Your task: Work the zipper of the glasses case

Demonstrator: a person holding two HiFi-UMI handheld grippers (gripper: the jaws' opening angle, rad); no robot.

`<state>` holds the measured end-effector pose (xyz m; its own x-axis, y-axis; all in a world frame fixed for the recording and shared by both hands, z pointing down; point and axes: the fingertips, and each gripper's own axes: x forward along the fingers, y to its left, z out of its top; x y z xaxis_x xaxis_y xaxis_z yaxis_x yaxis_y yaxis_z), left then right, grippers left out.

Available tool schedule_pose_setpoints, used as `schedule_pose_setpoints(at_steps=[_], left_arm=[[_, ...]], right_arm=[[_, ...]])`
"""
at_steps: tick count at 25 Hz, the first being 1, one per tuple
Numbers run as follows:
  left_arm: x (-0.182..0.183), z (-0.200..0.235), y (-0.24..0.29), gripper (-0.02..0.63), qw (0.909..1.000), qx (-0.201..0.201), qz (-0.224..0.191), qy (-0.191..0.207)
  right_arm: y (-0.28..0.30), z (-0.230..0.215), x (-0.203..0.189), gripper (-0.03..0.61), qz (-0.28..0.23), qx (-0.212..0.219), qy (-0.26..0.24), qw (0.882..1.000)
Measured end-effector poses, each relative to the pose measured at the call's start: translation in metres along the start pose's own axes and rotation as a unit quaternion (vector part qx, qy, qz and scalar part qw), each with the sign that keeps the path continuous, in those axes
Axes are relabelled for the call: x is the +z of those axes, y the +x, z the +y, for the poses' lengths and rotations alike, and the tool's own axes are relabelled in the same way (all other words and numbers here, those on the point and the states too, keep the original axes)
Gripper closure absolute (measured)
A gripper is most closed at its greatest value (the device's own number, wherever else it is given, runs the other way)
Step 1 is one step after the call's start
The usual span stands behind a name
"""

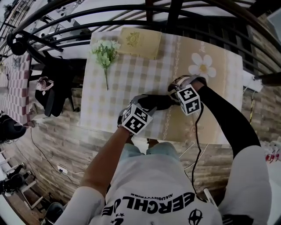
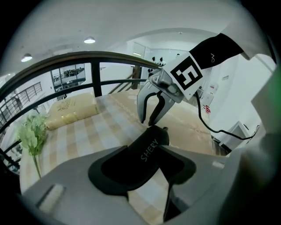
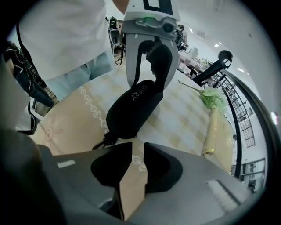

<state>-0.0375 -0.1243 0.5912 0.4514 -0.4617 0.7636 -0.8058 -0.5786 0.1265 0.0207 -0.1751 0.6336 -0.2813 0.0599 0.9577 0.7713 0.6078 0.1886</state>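
A black glasses case (image 1: 154, 102) lies on the checked tablecloth (image 1: 131, 79) near the table's front edge. My left gripper (image 1: 147, 107) is shut on the case's near end. In the left gripper view the case (image 2: 140, 158), printed SHERY, fills the gap between both jaws. My right gripper (image 1: 172, 97) points steeply down over the case's other end. Its fingers (image 2: 149, 115) stand a little apart with nothing between them. In the right gripper view the zipper pull (image 3: 104, 141) sticks out from the case (image 3: 131, 110) just ahead of my right gripper (image 3: 138, 147).
A sprig of white artificial flowers (image 1: 104, 55) and a beige cushion (image 1: 139, 41) lie at the table's far side. A daisy print (image 1: 202, 65) marks the cloth at the right. Black railing (image 1: 131, 13) curves behind the table. A cable (image 1: 197, 132) hangs from the right gripper.
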Motion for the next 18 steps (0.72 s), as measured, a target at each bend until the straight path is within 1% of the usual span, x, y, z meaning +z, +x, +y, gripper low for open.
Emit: schedule_pose_setpoints(at_steps=[2, 3, 4, 7, 12, 14, 15, 17, 18], left_arm=[[0.000, 0.000, 0.000, 0.288, 1.0000, -0.005, 0.003, -0.002], [0.000, 0.000, 0.000, 0.290, 1.0000, -0.007, 0.006, -0.002], [-0.001, -0.001, 0.000, 0.290, 0.9999, -0.008, 0.009, 0.000], [-0.002, -0.003, -0.001, 0.295, 0.9998, -0.010, 0.015, 0.010], [-0.001, -0.003, -0.001, 0.299, 0.9998, -0.015, 0.014, 0.007], [-0.001, -0.003, -0.001, 0.299, 0.9997, -0.015, 0.016, 0.008], [-0.001, -0.002, 0.000, 0.299, 0.9997, -0.016, 0.016, 0.008], [-0.001, -0.002, 0.001, 0.298, 0.9997, -0.018, 0.016, 0.007], [-0.001, -0.002, 0.001, 0.298, 0.9996, -0.021, 0.017, 0.009]], right_arm=[[0.002, -0.004, 0.001, 0.477, 0.005, 0.009, -0.029, 1.000], [0.004, -0.004, 0.002, 0.491, 0.011, 0.015, -0.049, 0.999], [0.005, -0.004, 0.003, 0.491, 0.014, 0.022, -0.069, 0.997], [0.008, 0.000, 0.009, 0.472, 0.015, 0.044, -0.115, 0.992], [0.013, 0.004, 0.013, 0.459, 0.021, 0.078, -0.179, 0.981], [0.014, 0.006, 0.014, 0.460, 0.024, 0.088, -0.215, 0.972], [0.015, 0.007, 0.015, 0.460, 0.026, 0.089, -0.243, 0.966], [0.018, 0.009, 0.017, 0.462, 0.031, 0.080, -0.305, 0.948], [0.018, 0.010, 0.018, 0.462, 0.030, 0.075, -0.326, 0.942]])
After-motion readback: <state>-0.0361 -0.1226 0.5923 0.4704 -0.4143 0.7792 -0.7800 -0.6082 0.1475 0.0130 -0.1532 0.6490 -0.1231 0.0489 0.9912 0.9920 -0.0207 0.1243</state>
